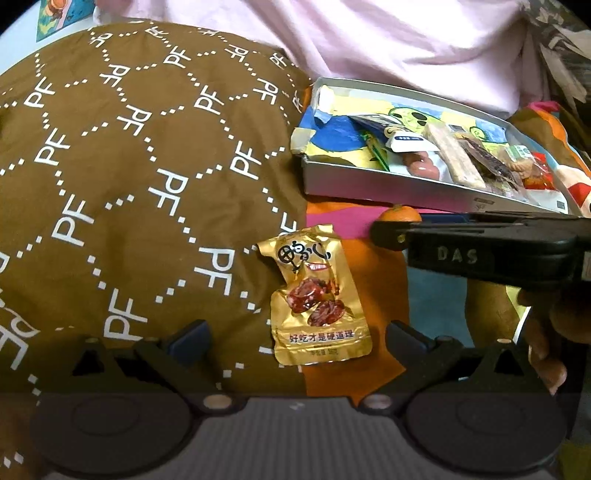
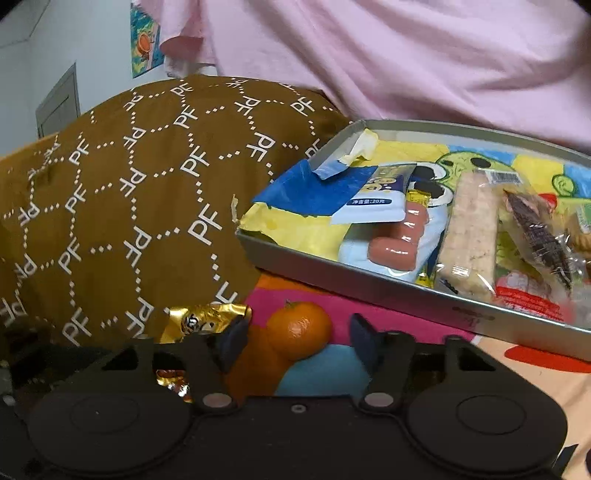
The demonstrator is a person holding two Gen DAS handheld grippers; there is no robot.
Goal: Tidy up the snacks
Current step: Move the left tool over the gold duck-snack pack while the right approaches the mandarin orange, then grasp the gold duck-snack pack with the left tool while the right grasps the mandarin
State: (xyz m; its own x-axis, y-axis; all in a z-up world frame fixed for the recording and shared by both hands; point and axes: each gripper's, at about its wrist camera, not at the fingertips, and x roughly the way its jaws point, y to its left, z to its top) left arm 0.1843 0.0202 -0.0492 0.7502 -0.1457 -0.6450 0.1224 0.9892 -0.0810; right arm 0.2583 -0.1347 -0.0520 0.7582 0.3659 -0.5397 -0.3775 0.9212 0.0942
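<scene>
Bedspread [image 1: 380, 280] under everything. Gold pouch [image 1: 317, 295] lies flat, long axis 12-to-6, between your left gripper's [image 1: 297, 338] spread, empty fingers. Right gripper [image 2: 297, 338] gapes around orange [image 2: 299, 328]; tray [image 2: 369, 291] at 2.

You're working in a bedroom at home: a brown quilt [image 1: 140, 177] printed with "PF" letters lies bunched on a colourful cartoon bedsheet [image 2: 317, 306], pink fabric [image 2: 388, 62] is draped behind, and a child's drawing [image 2: 146, 42] is stuck to the white wall [image 2: 74, 33].
</scene>
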